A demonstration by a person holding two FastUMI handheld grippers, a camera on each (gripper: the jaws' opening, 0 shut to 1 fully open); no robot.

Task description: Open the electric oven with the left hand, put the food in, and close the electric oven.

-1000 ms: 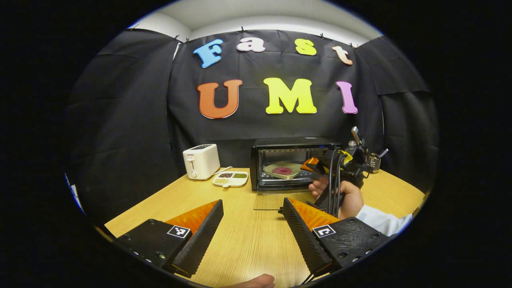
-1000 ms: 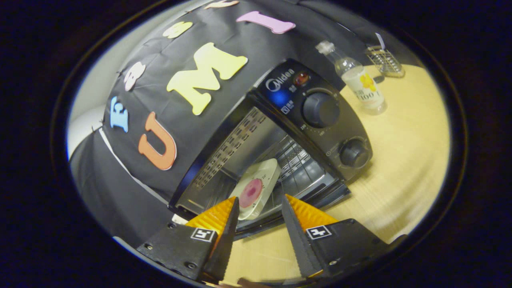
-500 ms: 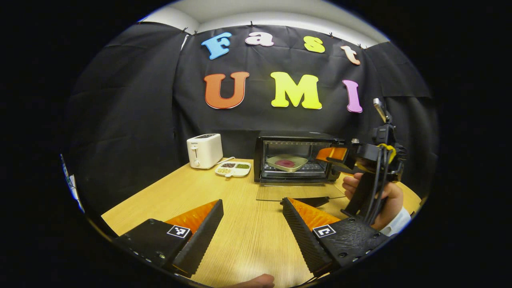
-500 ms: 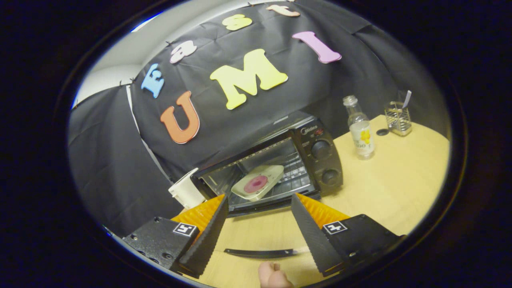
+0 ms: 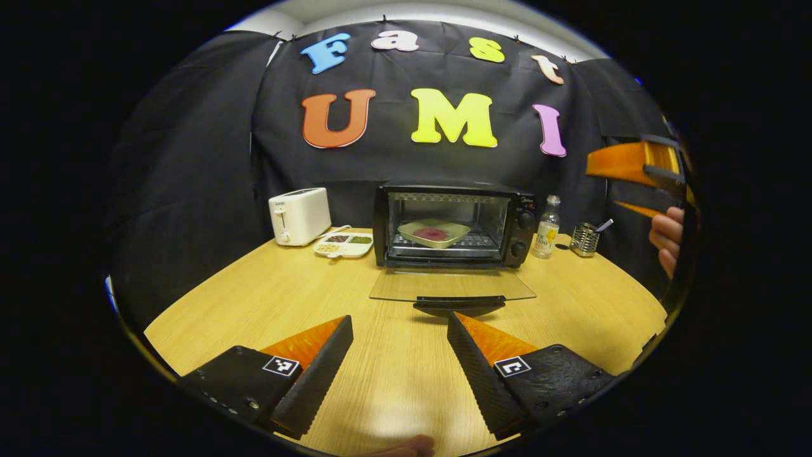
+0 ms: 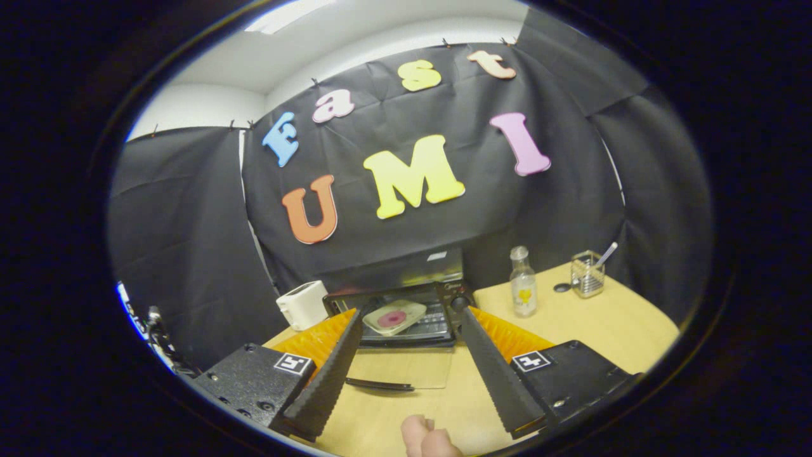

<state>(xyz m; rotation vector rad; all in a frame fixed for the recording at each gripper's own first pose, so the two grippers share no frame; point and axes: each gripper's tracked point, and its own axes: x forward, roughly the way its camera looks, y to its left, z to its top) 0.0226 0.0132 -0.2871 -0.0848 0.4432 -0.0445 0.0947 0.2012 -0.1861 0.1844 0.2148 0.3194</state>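
Both grippers, left and right, gape empty; oven door down; plate inside.

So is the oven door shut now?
No, the oven door lies folded down flat, with the plate visible on the rack inside.

A white toaster stands on the wooden table at the back left, its cord trailing right. Just beside it lies a white divided dish — dark, green and pale fillings in its compartments. Farther right stand a clear bottle with a yellow label and, near it, a wire holder — a utensil leans out of it.
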